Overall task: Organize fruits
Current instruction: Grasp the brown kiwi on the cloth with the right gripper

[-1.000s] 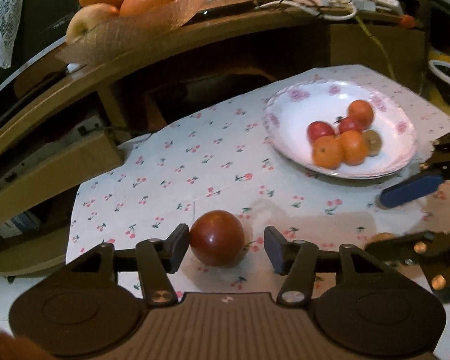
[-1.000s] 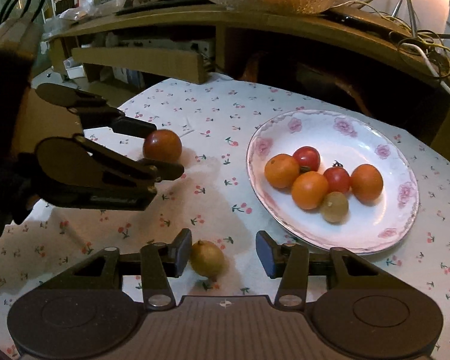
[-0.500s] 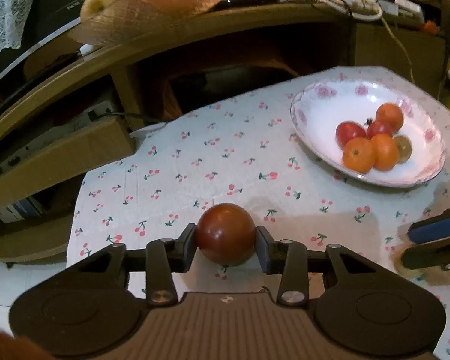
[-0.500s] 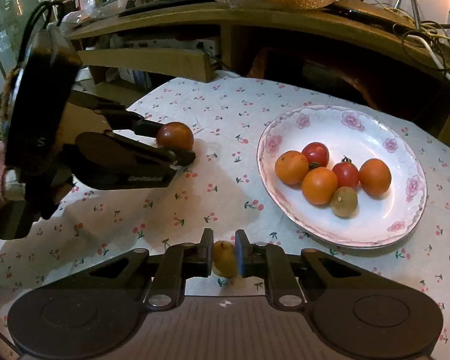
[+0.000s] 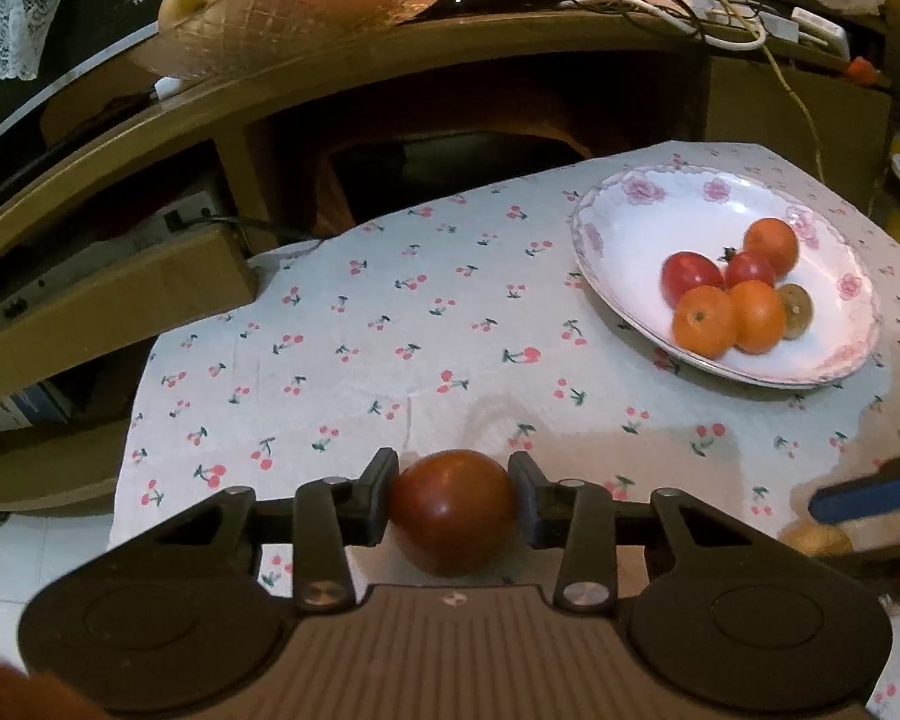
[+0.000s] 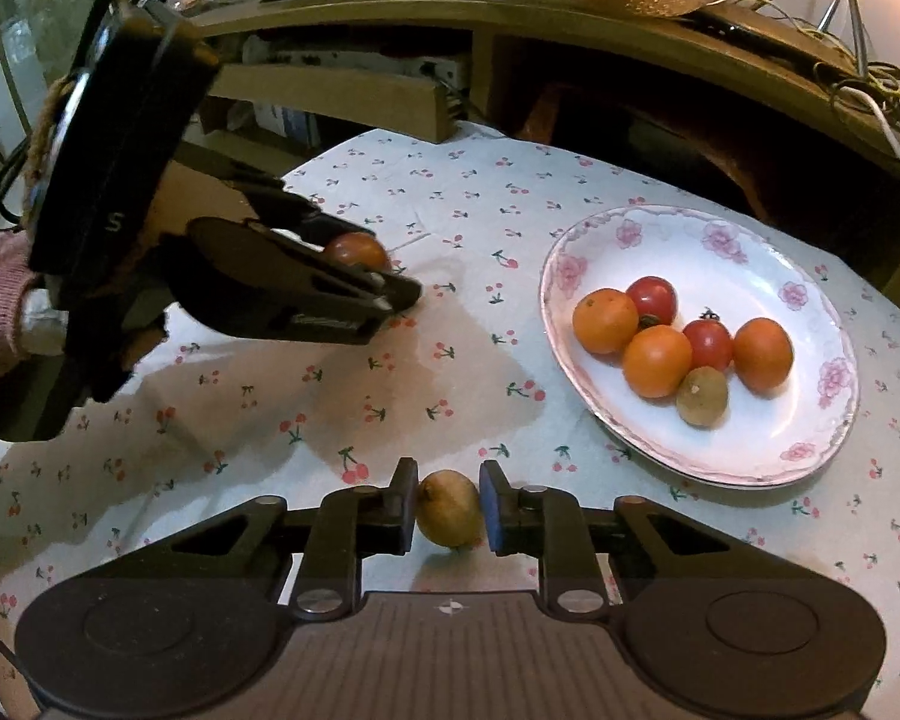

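Both fruits lifted, left hand-held gripper (image 5: 453, 501) clamping tomato (image 5: 453, 510)

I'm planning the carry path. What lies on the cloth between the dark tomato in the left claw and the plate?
Nothing: in the left wrist view, only bare cherry-print cloth separates the dark tomato from the plate.

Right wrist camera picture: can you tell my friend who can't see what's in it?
The right gripper pinches a small yellow-brown fruit over a cherry-print tablecloth. To the right, a flowered plate holds six small fruits; to the left, the left gripper grips a dark red tomato.
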The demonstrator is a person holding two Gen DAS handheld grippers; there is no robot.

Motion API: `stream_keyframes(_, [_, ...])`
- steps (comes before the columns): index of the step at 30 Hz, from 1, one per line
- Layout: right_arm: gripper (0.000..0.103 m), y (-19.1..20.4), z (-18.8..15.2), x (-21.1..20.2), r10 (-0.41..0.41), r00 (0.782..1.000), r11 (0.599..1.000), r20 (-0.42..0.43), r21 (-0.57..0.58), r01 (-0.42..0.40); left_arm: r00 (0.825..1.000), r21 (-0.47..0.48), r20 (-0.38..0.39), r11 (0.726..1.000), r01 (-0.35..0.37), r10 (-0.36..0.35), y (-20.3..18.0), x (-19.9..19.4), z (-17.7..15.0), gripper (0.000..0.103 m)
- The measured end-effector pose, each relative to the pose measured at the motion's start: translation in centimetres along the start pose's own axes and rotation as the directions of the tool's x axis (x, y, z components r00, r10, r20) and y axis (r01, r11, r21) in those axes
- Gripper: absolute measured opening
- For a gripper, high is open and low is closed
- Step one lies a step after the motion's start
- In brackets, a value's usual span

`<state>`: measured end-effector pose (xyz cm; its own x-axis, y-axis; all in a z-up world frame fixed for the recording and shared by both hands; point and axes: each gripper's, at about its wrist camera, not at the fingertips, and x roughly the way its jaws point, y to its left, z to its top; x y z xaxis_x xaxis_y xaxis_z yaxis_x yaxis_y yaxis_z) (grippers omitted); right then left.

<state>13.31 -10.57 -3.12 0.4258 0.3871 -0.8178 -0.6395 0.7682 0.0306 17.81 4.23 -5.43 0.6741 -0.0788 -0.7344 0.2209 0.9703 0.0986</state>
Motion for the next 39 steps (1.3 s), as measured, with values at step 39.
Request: stream_keyframes(39, [0.031,-1.2,-3.7,-1.7,-0.039,0.998,0.999,0.051,0.021,0.038,0.995,0.101,-0.034,0.990,0.099,-0.096,-4.9,-7.0,-6.2,0.050])
